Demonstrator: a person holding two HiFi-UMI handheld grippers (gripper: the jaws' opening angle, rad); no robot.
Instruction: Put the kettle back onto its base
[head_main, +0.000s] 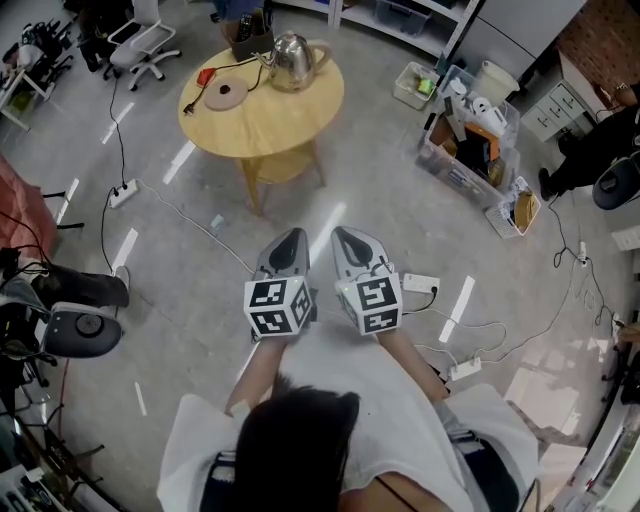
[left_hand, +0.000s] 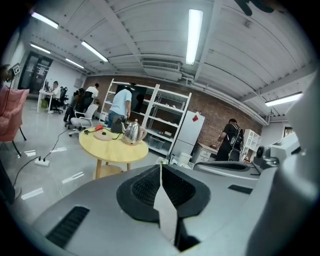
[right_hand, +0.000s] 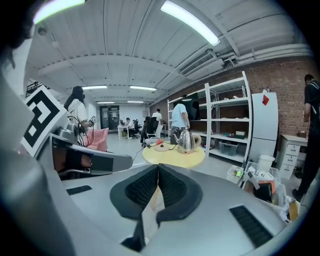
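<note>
A steel kettle (head_main: 293, 60) stands on the round yellow table (head_main: 270, 125) far ahead, near its back edge. Its round base (head_main: 226, 94) lies to the kettle's left on the same table, with a cord running off it. Both grippers are held side by side over the floor, well short of the table. The left gripper (head_main: 293, 236) is shut and empty, and so is the right gripper (head_main: 343, 233). In the left gripper view the kettle (left_hand: 132, 132) and base (left_hand: 103, 136) show small beyond the closed jaws. The right gripper view shows the kettle (right_hand: 186, 141) too.
Cables and power strips (head_main: 123, 193) lie on the floor left of and right of my path. Plastic crates of clutter (head_main: 470, 140) stand at the right. An office chair (head_main: 143, 45) is behind the table at left. Shelves (left_hand: 165, 125) and several people are beyond the table.
</note>
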